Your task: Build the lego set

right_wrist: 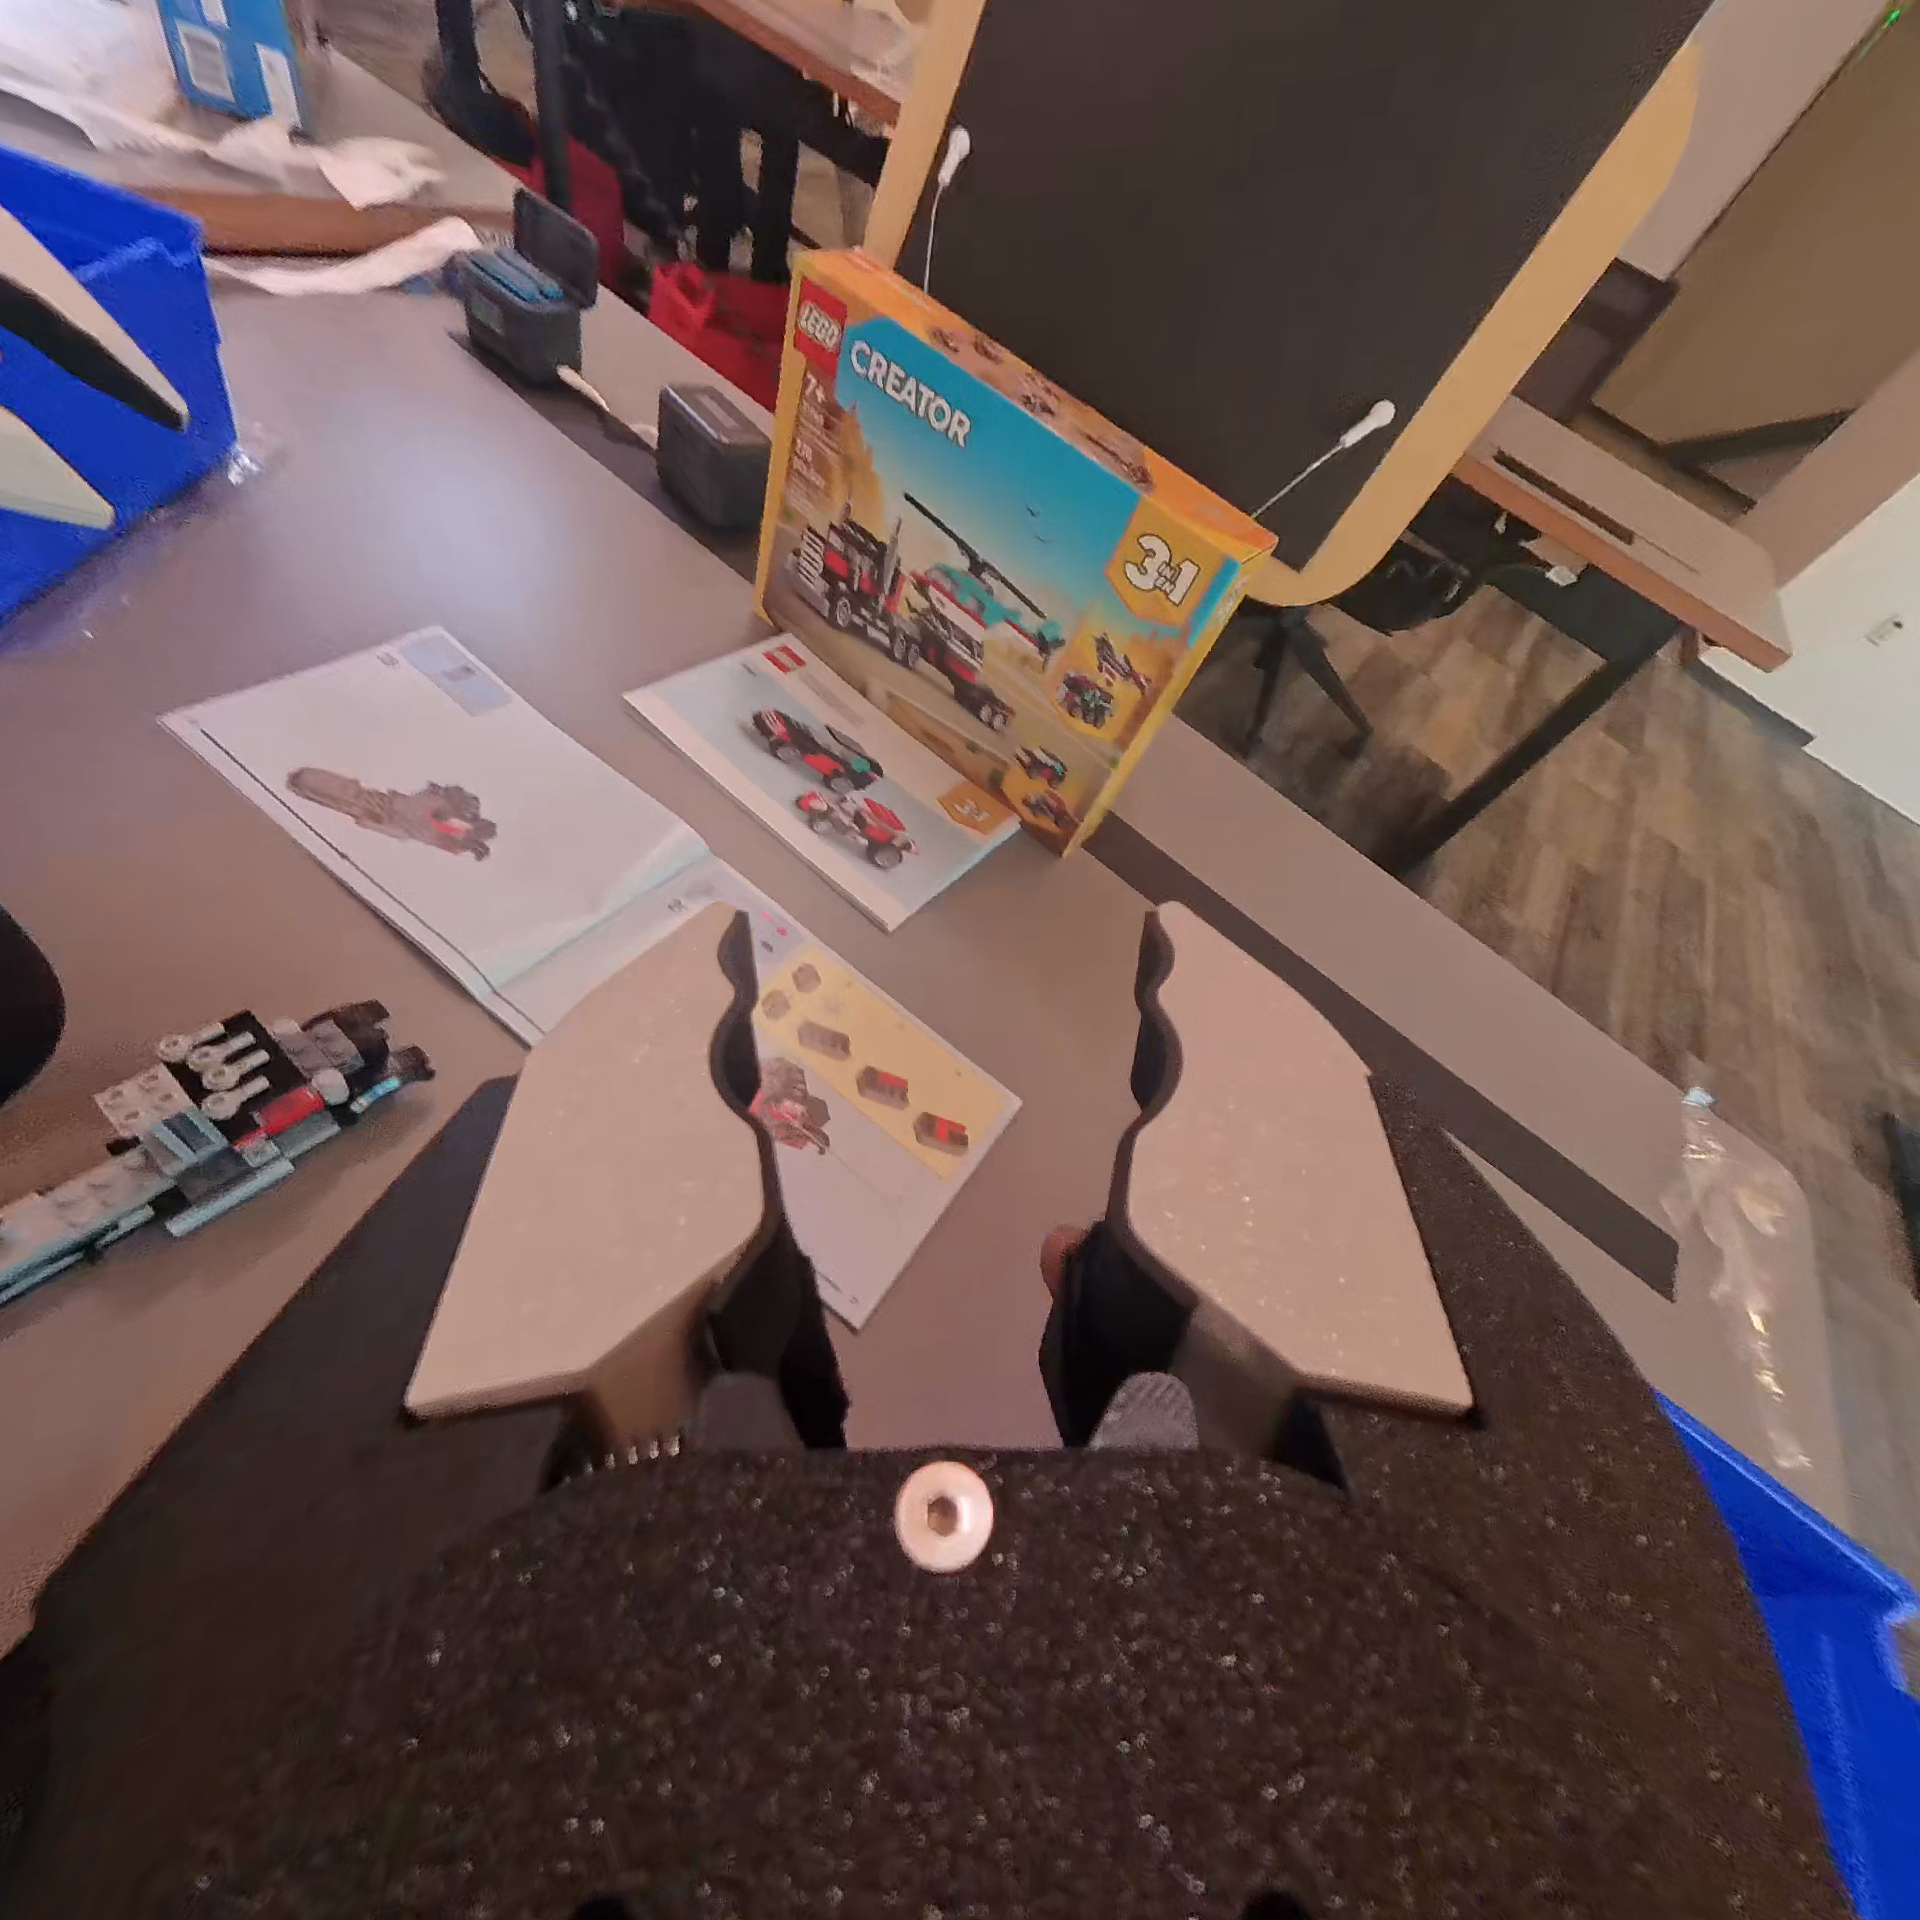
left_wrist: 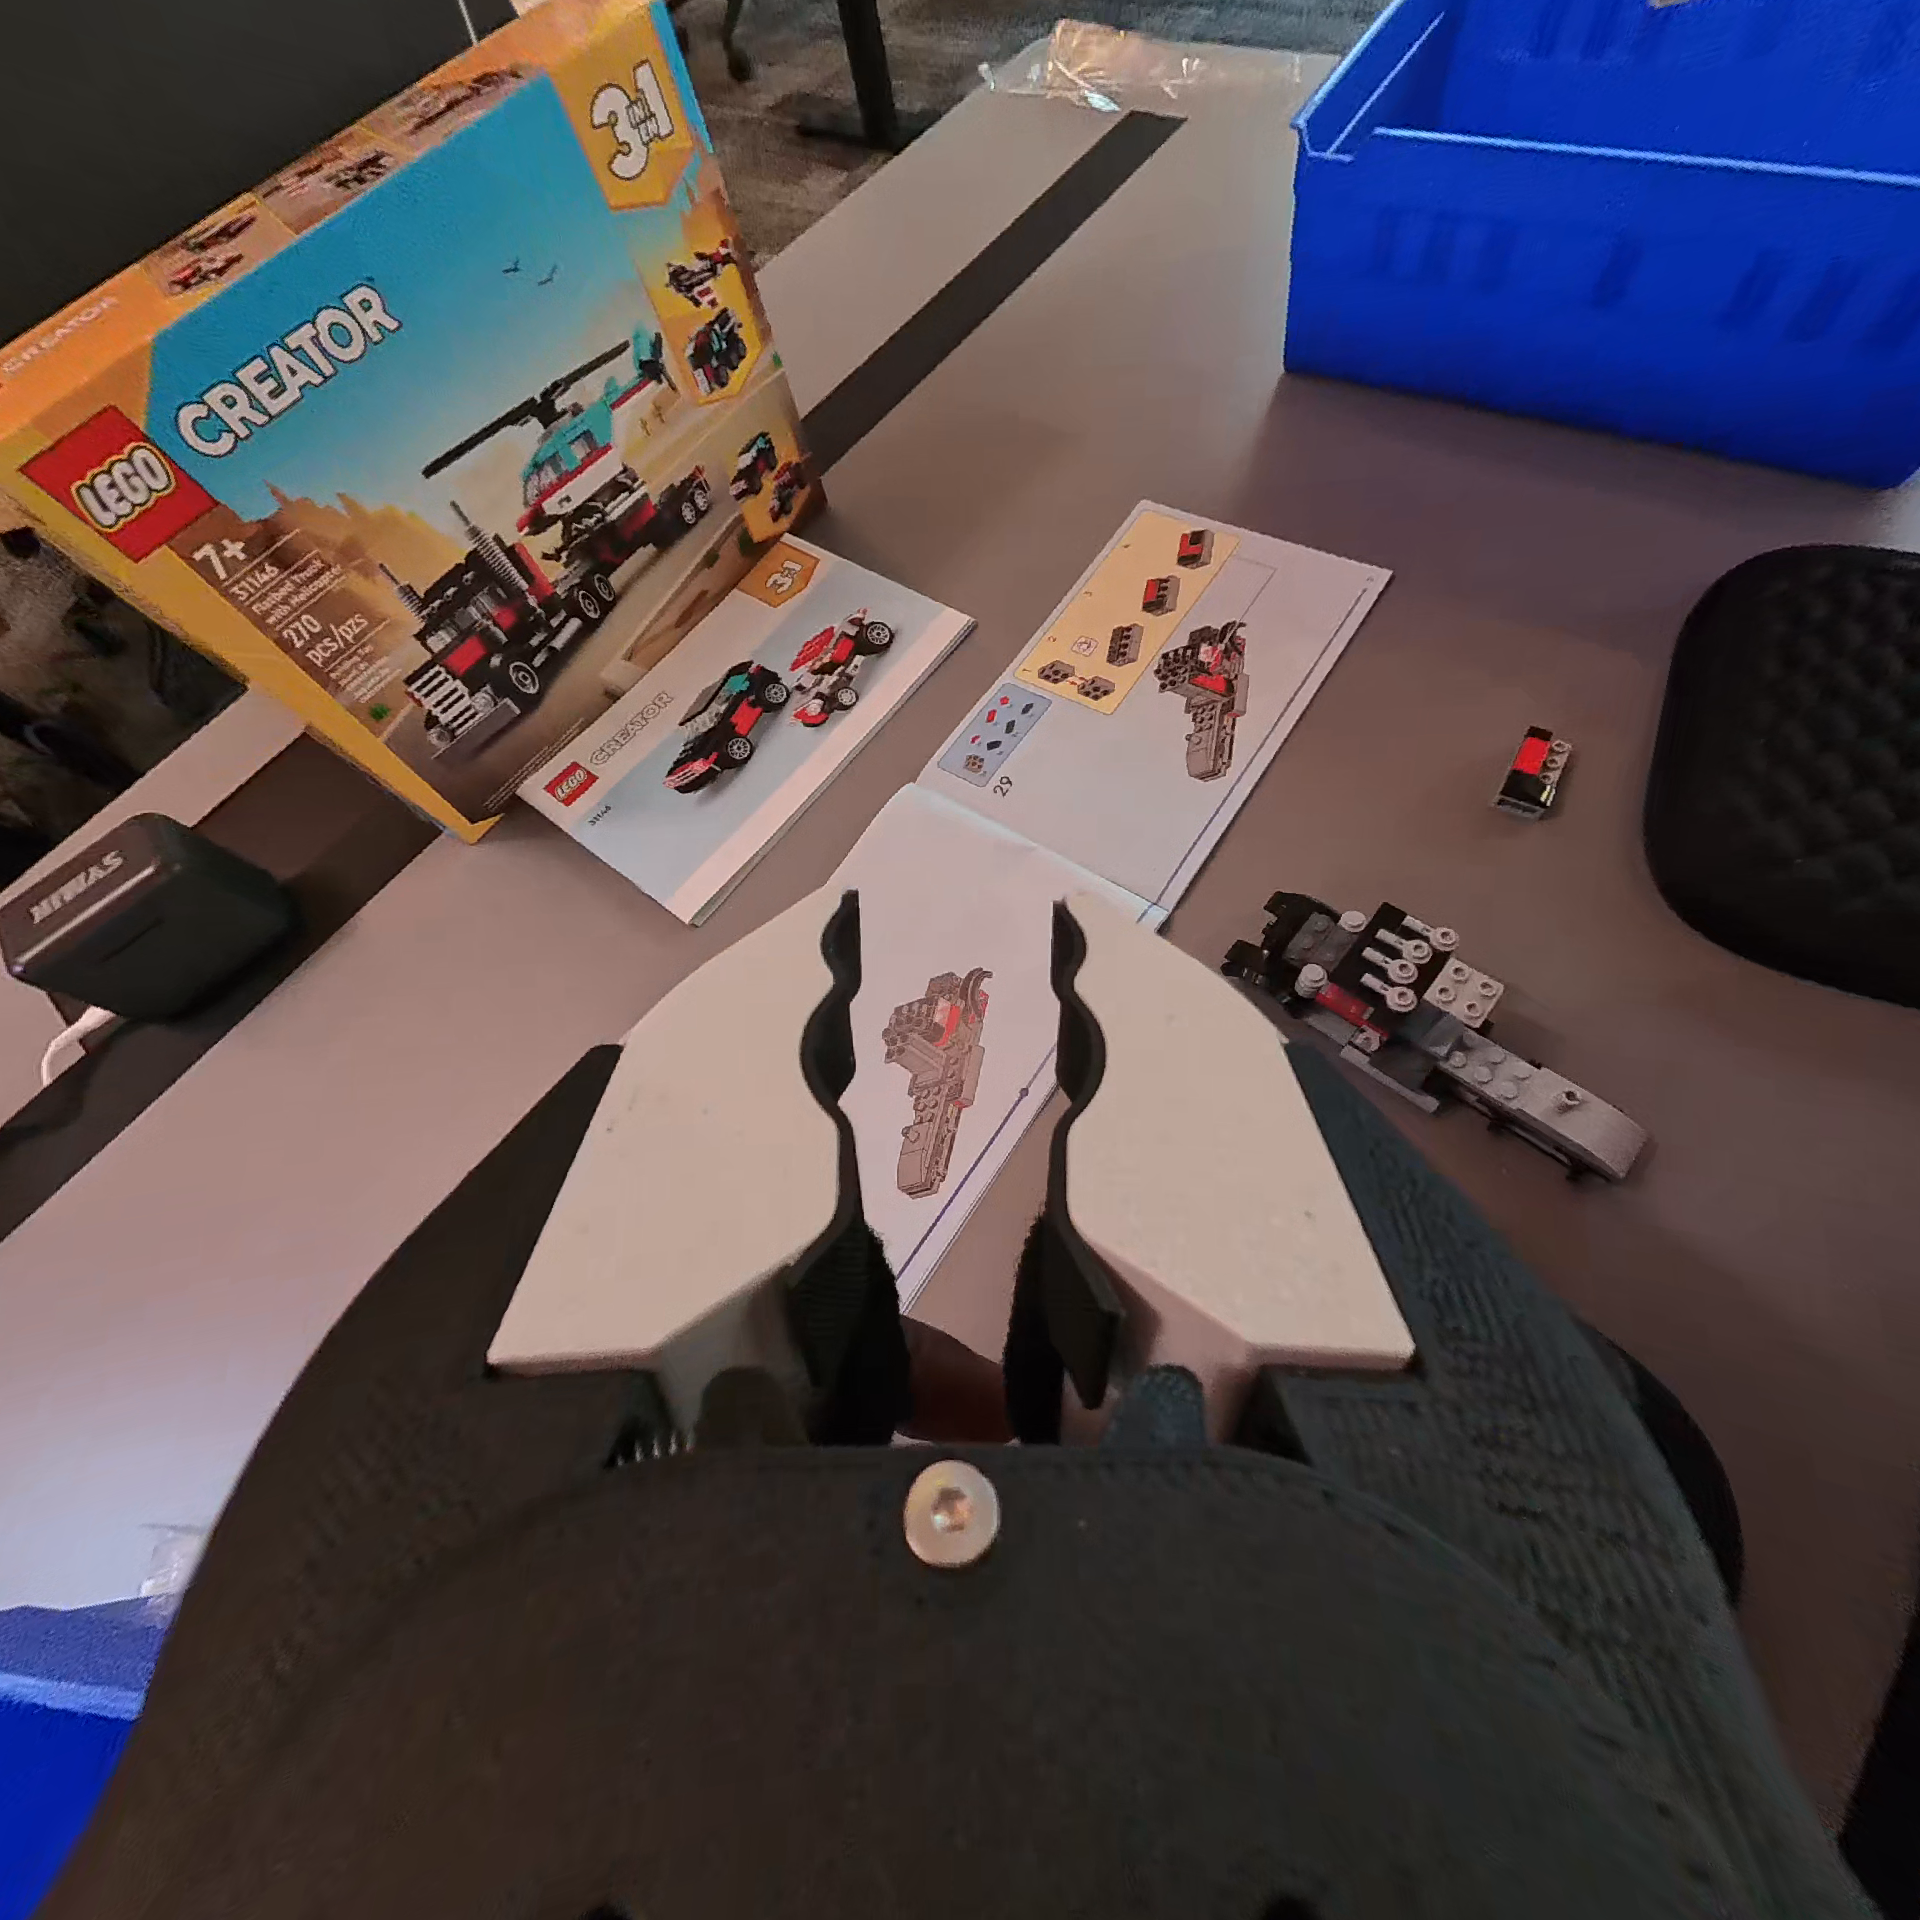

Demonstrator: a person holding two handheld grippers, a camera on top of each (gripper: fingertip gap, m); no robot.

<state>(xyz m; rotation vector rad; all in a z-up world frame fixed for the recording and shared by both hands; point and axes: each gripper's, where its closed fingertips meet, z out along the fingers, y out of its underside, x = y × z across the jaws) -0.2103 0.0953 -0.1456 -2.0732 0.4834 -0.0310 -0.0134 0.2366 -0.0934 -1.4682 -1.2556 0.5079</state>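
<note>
**What we cannot fully see**

We see the left tongs covering part of the open instruction booklet. The blue bin at the bench's far corner runs off the picture's edge. In the right wrist view, the half-built lego model is blurred and cut off at the left.

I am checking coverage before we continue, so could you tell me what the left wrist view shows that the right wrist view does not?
Only the left wrist view shows the small red and black sub-assembly and black textured pad. Only the right shows floor and neighbouring desks. Both show the set box, open instruction booklet and partly built chassis.
</note>
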